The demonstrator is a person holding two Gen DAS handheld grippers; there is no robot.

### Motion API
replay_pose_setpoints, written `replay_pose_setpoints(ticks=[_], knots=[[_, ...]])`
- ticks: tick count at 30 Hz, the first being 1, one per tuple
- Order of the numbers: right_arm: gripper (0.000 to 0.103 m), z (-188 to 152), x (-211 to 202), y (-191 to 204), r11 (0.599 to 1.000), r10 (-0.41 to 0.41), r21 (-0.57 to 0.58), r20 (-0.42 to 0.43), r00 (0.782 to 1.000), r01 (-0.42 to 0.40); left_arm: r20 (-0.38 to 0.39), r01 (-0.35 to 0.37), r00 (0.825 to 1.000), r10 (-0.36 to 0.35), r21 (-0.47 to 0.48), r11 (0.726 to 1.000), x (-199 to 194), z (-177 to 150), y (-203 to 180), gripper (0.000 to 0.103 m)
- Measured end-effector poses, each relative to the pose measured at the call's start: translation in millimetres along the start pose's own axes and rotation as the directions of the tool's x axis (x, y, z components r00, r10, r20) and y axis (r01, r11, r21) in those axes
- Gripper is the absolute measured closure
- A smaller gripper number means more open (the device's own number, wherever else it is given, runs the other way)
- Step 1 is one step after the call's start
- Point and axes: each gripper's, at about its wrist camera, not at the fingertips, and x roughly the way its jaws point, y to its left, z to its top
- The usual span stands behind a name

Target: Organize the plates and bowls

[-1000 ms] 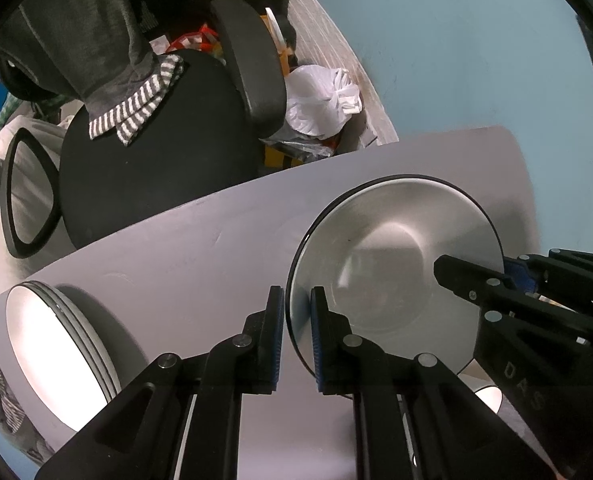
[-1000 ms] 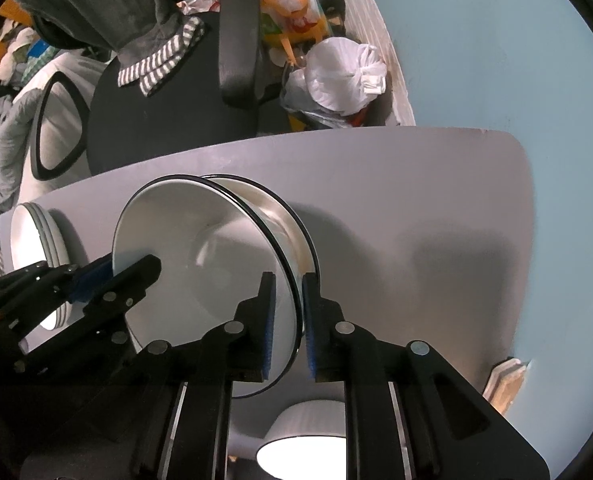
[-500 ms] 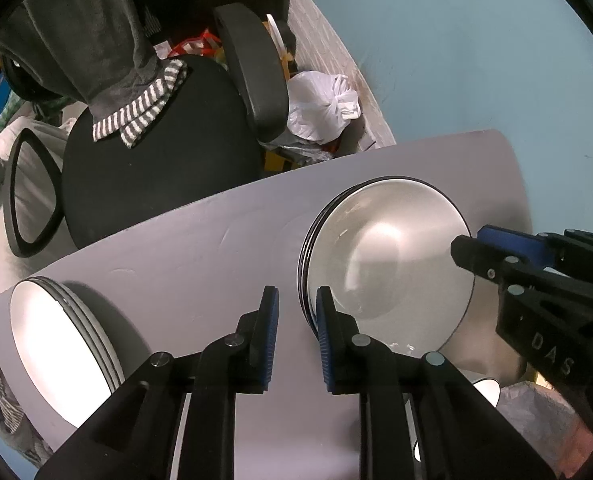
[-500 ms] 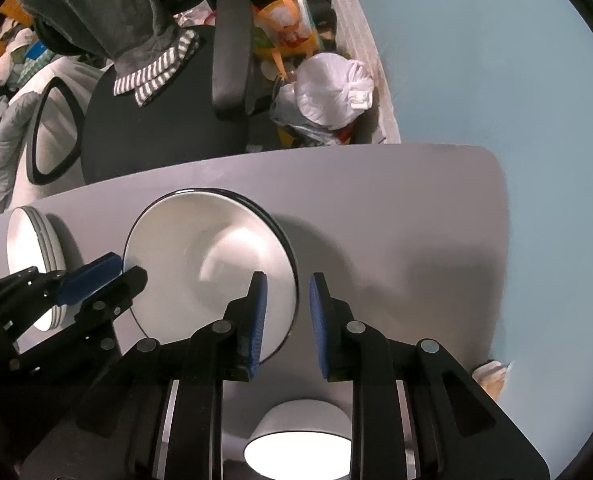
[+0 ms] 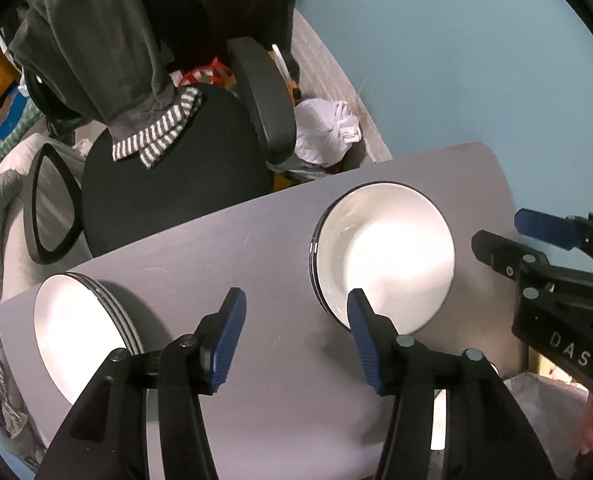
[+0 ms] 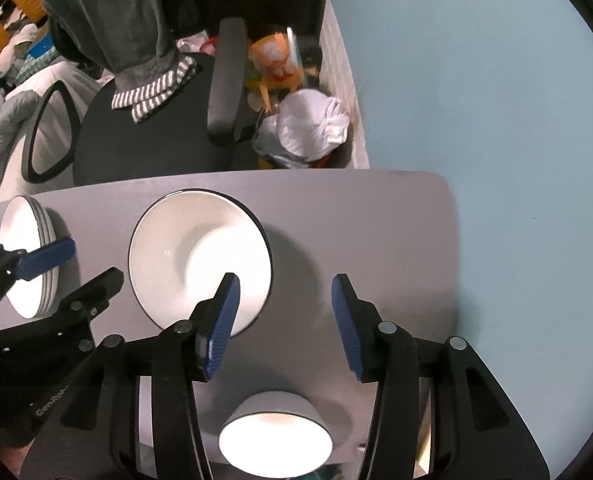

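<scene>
A stack of white black-rimmed plates (image 5: 384, 256) (image 6: 200, 264) rests on the grey table (image 5: 264, 240) (image 6: 356, 216). My left gripper (image 5: 294, 320) hangs above the plates' left edge, its jaws opening with nothing between them. Above the plates' right edge my right gripper (image 6: 284, 304) is also opening and holds nothing; it shows again at the right of the left wrist view (image 5: 508, 236). A second stack of white plates (image 5: 84, 336) (image 6: 28, 256) lies at the table's left end. A white bowl (image 6: 276, 436) stands near the front edge, under the right gripper.
A black office chair (image 5: 168, 176) (image 6: 144, 128) with grey clothing draped over it stands behind the table. A white bag (image 5: 328, 136) (image 6: 312, 128) lies on the floor by the blue wall (image 5: 456, 60). The table's right edge (image 6: 452, 240) is close to the wall.
Both grippers let go of the top plate, which now lies flat on the stack. Both have opened and lifted away from it.
</scene>
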Motion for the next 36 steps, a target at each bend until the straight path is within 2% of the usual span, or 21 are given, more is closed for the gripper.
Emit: replay_pose_setpoints(ticks=[10,15,26,36], knots=[[0.049,-24,-29,-6,1.0,-0.018,-0.001,0.055,0.998,0.018,0.04,0.036,0.998,-0.038,0.042,0.998,-28,-22,-10,0.049],[0.048,-40,-41,-13,0.999,-0.026,0.021,0.072,0.997,0.025,0.058,0.037,0.997,-0.042,0.074,0.997,-37,-33,-18,0.044],[0.047,-74,-46,-27,0.997,-0.027,0.075,0.053,0.998,0.023,0.037,0.071,0.996,-0.076,0.112,0.991,-39,-54,-34,0.044],[0.046,-111,-34,-46,0.987,0.005,0.161,0.007,1.0,-0.006,-0.027,0.098,0.995,-0.095,0.171,0.98,-22,-72,-59,0.044]])
